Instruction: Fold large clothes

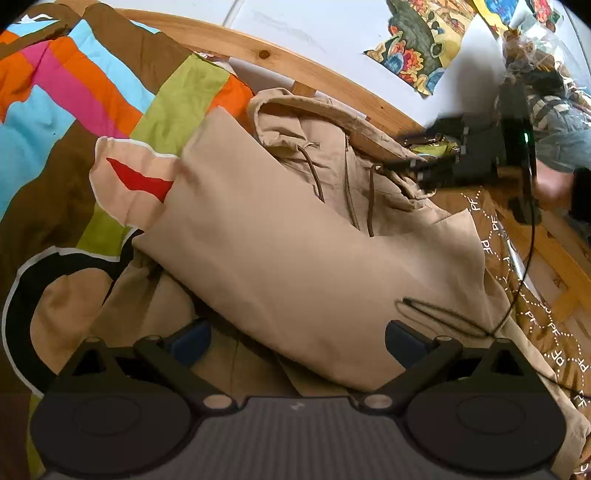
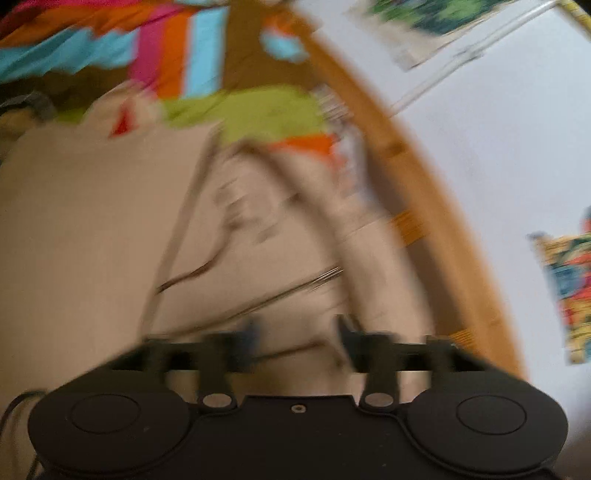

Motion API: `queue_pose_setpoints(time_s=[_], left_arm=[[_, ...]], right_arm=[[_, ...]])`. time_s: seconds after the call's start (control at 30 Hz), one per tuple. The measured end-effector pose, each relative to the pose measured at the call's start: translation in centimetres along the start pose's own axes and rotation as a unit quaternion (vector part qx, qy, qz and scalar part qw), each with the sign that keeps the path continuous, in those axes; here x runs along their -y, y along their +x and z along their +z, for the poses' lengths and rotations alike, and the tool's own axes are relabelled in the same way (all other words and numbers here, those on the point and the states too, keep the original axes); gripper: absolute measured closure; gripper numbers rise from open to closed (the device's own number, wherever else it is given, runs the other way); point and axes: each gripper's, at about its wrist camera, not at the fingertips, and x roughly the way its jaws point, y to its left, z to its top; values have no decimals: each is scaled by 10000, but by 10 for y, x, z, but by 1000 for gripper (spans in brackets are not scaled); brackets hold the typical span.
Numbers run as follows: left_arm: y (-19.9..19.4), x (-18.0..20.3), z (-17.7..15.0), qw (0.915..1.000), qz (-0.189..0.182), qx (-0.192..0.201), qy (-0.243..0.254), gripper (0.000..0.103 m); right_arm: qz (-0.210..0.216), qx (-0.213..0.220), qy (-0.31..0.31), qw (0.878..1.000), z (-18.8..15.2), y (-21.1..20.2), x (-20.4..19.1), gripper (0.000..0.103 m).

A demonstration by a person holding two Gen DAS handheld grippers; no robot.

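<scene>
Tan zip-front hooded jacket [image 1: 295,236] is lying part-folded on the striped multicolour bedspread [image 1: 74,92]. Left gripper [image 1: 295,341] is hovering spread over its lower fold. Right gripper [image 2: 295,332], blurred, is standing spread above the collar; best lowering squarely before pinching.

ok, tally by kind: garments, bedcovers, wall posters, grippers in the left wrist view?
Tan hooded jacket: 1
Multicoloured bedcover: 1
Wall posters: 2, one and a second cut off at the edge
Grippers: 2, left gripper and right gripper
Total: 6
</scene>
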Motion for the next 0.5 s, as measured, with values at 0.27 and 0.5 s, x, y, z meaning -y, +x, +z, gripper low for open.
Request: queue_pose_setpoints(time_s=[0.27, 0.5], left_arm=[[-4, -2, 2, 9999, -21, 70, -77, 1], [-4, -5, 4, 9997, -40, 114, -201, 1]], right_arm=[[-145, -677, 184, 9974, 21, 63, 27, 99], [90, -418, -551, 9976, 4, 25, -35, 101]])
